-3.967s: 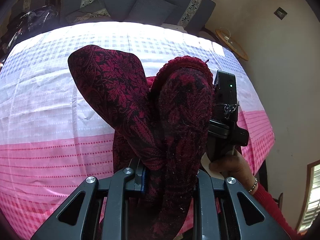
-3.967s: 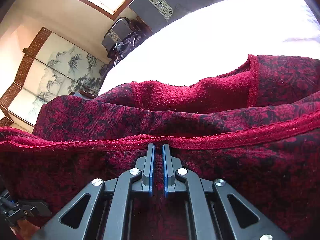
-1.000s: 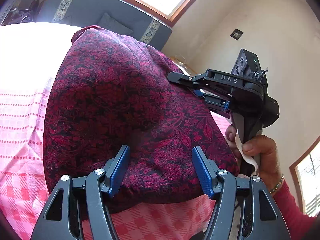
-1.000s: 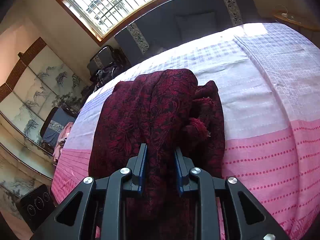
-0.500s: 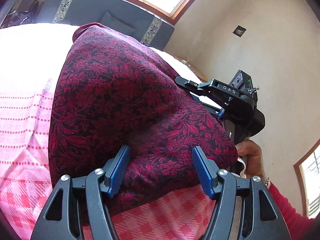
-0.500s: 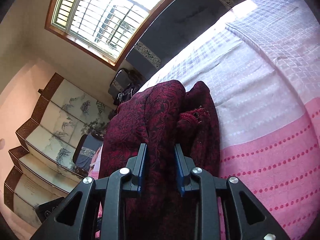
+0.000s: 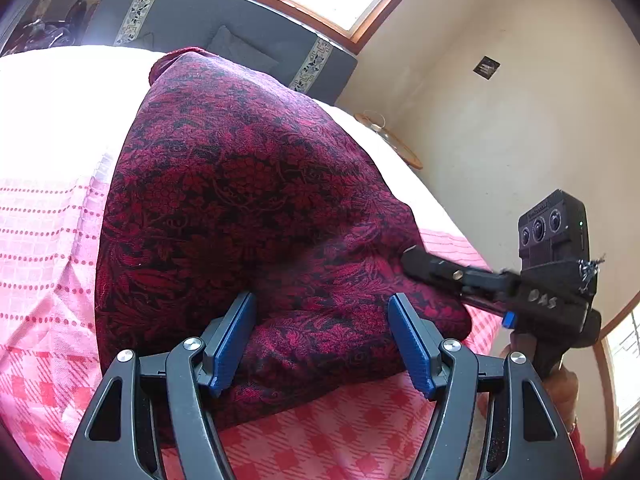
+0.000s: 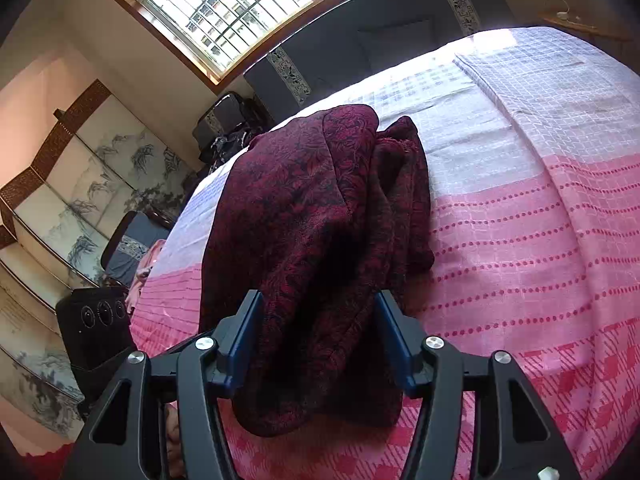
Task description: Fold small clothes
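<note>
Lying folded on the pink bedspread [image 8: 520, 240], dark red garment [image 8: 320, 208], left gripper [image 7: 322, 340] and right gripper [image 8: 318, 344] both opening, garment between their jaws, pads seemingly off it.

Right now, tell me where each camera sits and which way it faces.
Left wrist: on the left gripper, looking down over the maroon cloth toward the wall; shows the right gripper and a hand.
Right wrist: on the right gripper, facing window and folding screen; jaws opening, cloth between.
Shared: cloth, pink bedspread, dark headboard.
</note>
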`<state>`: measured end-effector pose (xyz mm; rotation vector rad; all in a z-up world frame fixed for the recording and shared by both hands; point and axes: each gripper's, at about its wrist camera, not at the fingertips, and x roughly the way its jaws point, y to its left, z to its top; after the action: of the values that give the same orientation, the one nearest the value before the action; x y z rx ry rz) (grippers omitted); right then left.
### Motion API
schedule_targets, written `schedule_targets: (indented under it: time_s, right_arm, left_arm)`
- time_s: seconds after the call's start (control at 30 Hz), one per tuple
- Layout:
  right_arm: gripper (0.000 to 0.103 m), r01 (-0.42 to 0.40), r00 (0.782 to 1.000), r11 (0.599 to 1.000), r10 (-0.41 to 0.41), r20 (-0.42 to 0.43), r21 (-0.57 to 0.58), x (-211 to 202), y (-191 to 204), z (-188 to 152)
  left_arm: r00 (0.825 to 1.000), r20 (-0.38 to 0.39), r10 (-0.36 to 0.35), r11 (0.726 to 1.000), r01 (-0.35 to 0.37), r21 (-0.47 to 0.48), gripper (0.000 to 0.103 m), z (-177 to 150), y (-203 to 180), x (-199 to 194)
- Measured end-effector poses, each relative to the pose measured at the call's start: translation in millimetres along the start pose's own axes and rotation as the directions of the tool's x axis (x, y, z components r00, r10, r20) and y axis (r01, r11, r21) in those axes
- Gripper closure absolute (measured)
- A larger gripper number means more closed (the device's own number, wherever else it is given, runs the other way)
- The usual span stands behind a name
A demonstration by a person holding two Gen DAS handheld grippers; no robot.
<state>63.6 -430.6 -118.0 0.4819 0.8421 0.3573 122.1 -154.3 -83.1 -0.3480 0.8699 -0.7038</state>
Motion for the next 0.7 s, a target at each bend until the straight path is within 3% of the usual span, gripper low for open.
schedule_targets:
  time_s: [0.03,0.13,0.23,0.53,0.7]
  right_arm:
    - [0.086,0.032,0.999,0.999,-0.032,-0.027,-0.015,6.5,0.3,-4.4]
    - [0.087,0.051,0.998,0.999,-0.05,-0.046,0.01,17.1,-11.6,-15.3]
    - [0.087,0.005,0.999,0.998,-0.003,-0.039,0.061,18.1,-22.8,-19.6]
    - [0.088,-0.03,1.0,0.999,0.03,0.005,0.027,19.9,-29.9,-28.3]
    - [0.088,-0.013,1.0,1.0,0.013,0.01,0.009,19.2,-28.0,-29.3]
  left_arm:
    - [1.0,0.0,-0.001,1.0,0.001,-0.012,0.034,0.5,-0.5,-1.8]
    - [1.0,0.026,0.006,0.998,-0.004,-0.064,0.034,-4.2,5.8,-17.0]
    - [0.999,0.026,0.024,0.996,-0.022,-0.085,0.034,-13.2,16.4,-30.7]
    - [0.995,0.037,0.098,0.995,-0.097,-0.028,0.033,-33.1,15.0,-68.8]
    - [0.992,0.038,0.122,0.988,-0.118,-0.098,0.033,-40.8,30.5,-79.8]
